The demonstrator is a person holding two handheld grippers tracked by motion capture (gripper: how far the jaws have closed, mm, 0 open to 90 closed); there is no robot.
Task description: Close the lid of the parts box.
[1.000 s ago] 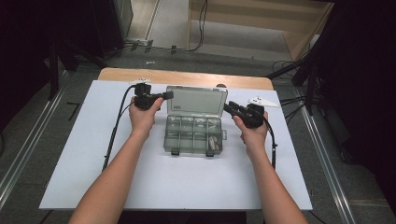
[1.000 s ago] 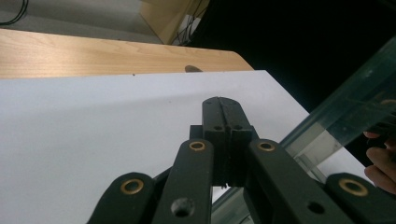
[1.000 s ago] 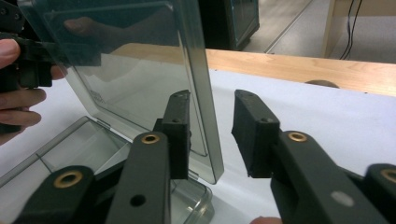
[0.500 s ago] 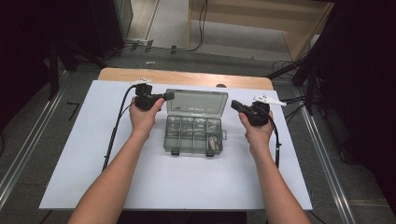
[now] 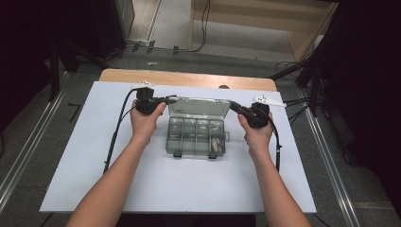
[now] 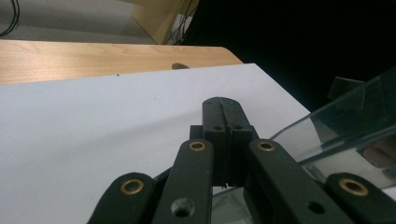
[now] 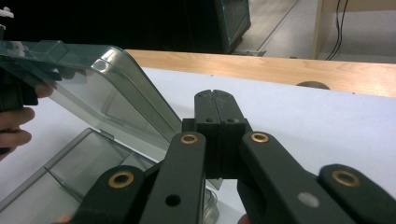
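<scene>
Clear compartment box (image 5: 196, 135) sits mid-worktop toward the far edge, lid (image 5: 198, 107) raised; left gripper (image 5: 171, 100) and right gripper (image 5: 232, 105), both fully closed and holding nothing, flank the lid's corners, apparently to steady it.

Bright even light, dark surroundings

my left gripper (image 5: 171, 100) sits at the left corner of the clear box's (image 5: 196, 137) raised lid (image 5: 198, 107), my right gripper (image 5: 233, 105) at its right corner. both have their jaws closed. the box rests on the white sheet (image 5: 94, 156).
</scene>
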